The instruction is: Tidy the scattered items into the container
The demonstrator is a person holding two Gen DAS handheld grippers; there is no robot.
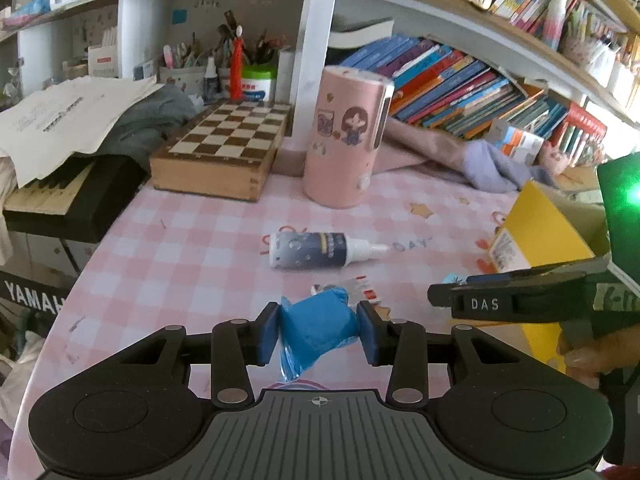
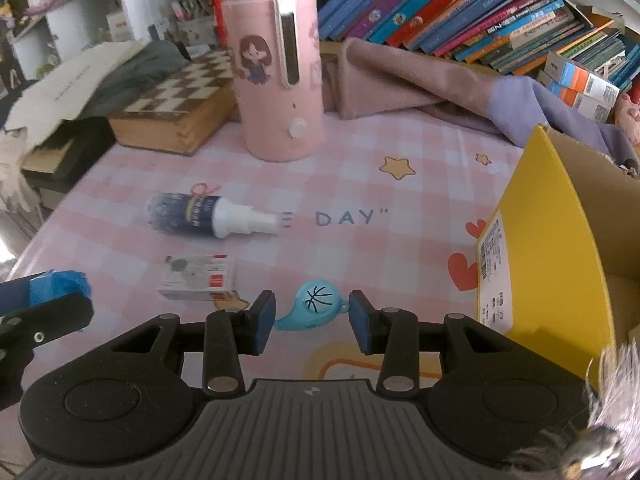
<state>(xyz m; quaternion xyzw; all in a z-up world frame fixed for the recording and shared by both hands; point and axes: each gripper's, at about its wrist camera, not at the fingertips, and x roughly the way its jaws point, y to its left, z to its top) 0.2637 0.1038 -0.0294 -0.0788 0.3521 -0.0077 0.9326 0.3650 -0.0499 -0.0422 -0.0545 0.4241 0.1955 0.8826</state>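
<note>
My left gripper (image 1: 318, 330) is shut on a crumpled blue packet (image 1: 316, 326), held just above the pink checked tablecloth; the right wrist view shows the packet (image 2: 60, 284) at its left edge. My right gripper (image 2: 314, 322) is shut on a light-blue teardrop charm with a basketball print (image 2: 318, 304), whose ends meet both pads. The open yellow cardboard box (image 2: 552, 240) stands just right of it, and also shows as the yellow box (image 1: 536, 232). A dark spray bottle (image 1: 320, 250) (image 2: 208, 216) and a small white-and-red box (image 1: 362, 290) (image 2: 198, 278) lie on the cloth.
A tall pink cylinder (image 1: 344, 140) stands behind the bottle, with a wooden chess box (image 1: 224, 148) to its left and a keyboard (image 1: 52, 200) off the table's left edge. Folded pink and purple cloth (image 2: 400, 80) lies at the back right under book shelves.
</note>
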